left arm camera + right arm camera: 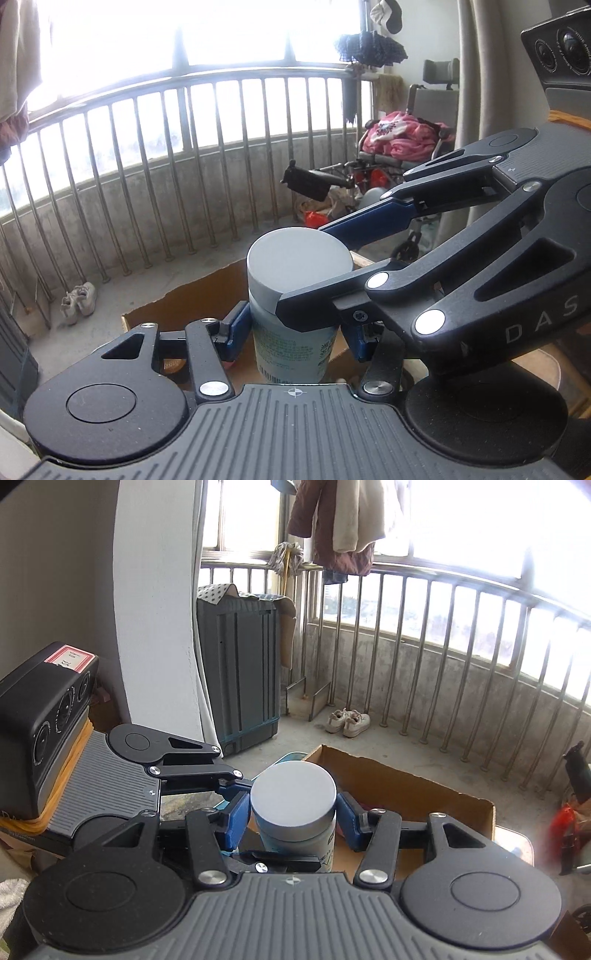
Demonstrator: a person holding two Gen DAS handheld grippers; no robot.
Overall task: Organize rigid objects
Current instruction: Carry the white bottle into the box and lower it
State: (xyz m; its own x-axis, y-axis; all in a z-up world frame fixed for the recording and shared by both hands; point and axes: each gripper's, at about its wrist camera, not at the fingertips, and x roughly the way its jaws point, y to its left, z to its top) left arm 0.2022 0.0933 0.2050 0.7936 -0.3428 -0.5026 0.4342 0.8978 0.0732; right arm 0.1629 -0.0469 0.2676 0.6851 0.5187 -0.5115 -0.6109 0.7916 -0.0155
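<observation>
Between the blue pads of both claws stands the jar (295, 295), upright, grey lid up, long axis vertical, above the open cardboard box (402, 782). The left claw (295, 332) clamps its glass body; the right claw (291, 812) straddles the lid crosswise from the other side. Its pads look a touch clear of the lid in the right wrist view, though I cannot be sure. Only the left view shows the barcode label; only the right shows the box's depth.
</observation>
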